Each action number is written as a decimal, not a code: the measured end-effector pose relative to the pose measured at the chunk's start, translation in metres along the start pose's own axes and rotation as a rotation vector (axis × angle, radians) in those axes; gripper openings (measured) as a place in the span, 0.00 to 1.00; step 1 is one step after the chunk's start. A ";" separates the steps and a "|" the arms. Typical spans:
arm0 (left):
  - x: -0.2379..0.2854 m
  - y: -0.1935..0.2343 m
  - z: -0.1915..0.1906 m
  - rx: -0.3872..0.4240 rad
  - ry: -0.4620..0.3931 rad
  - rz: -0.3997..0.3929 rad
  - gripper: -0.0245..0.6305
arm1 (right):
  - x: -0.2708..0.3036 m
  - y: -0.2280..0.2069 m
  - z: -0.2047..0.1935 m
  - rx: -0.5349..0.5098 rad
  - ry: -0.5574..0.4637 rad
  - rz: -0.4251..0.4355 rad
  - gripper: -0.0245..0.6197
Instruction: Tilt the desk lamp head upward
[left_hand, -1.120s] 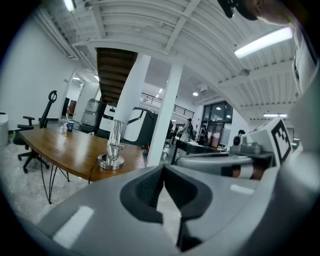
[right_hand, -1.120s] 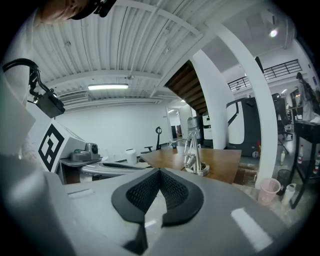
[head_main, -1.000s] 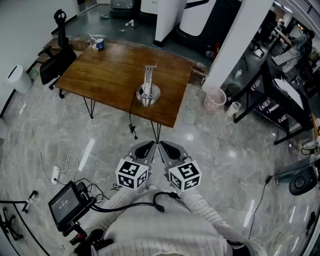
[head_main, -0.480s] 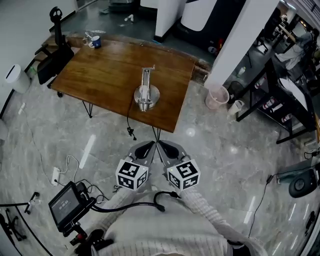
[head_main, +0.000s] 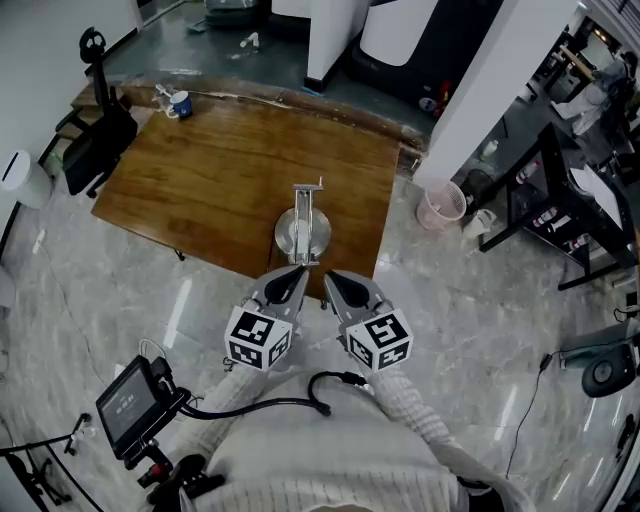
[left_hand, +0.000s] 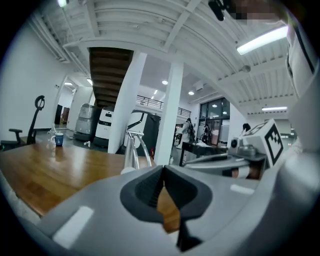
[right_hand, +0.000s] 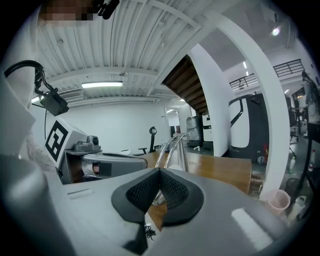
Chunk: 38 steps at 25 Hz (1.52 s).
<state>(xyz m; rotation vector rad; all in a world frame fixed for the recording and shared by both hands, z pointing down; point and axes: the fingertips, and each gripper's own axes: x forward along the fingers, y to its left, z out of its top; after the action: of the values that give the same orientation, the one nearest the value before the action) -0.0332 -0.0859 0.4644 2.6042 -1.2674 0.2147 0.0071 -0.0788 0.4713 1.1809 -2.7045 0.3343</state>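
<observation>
A silver desk lamp (head_main: 303, 225) with a round base stands near the front edge of the wooden table (head_main: 200, 180); its arm runs away from me. Its thin metal arm (left_hand: 132, 150) shows past my left gripper's jaws and rises as arm (right_hand: 175, 147) beyond my right gripper's jaws. My left gripper (head_main: 293, 277) and right gripper (head_main: 330, 280) hang side by side just short of the table's front edge, below the lamp base. Both are shut with nothing between the pads.
A mug (head_main: 180, 103) stands at the table's far left corner. A black office chair (head_main: 90, 140) is left of the table. A white pillar (head_main: 480, 90) and a pink bin (head_main: 441, 206) are to the right. A small screen on a stand (head_main: 130, 408) sits at my lower left.
The view has moved forward toward the table. Both grippers, formerly over the floor well short of the table, now reach its front edge near the lamp base. Their jaws stay shut.
</observation>
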 end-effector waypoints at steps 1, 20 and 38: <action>0.009 0.012 0.006 0.019 -0.005 -0.010 0.05 | 0.013 -0.009 0.004 0.002 -0.005 -0.008 0.04; 0.029 0.036 0.034 0.395 -0.033 -0.317 0.22 | 0.107 -0.069 0.009 0.024 0.096 0.113 0.28; 0.028 0.042 0.011 1.494 0.045 -0.396 0.35 | 0.149 -0.060 0.013 0.053 0.158 0.263 0.33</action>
<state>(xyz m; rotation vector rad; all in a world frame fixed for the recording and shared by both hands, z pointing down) -0.0486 -0.1352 0.4661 3.8097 -0.4746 1.6419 -0.0492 -0.2264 0.5032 0.7718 -2.7252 0.5139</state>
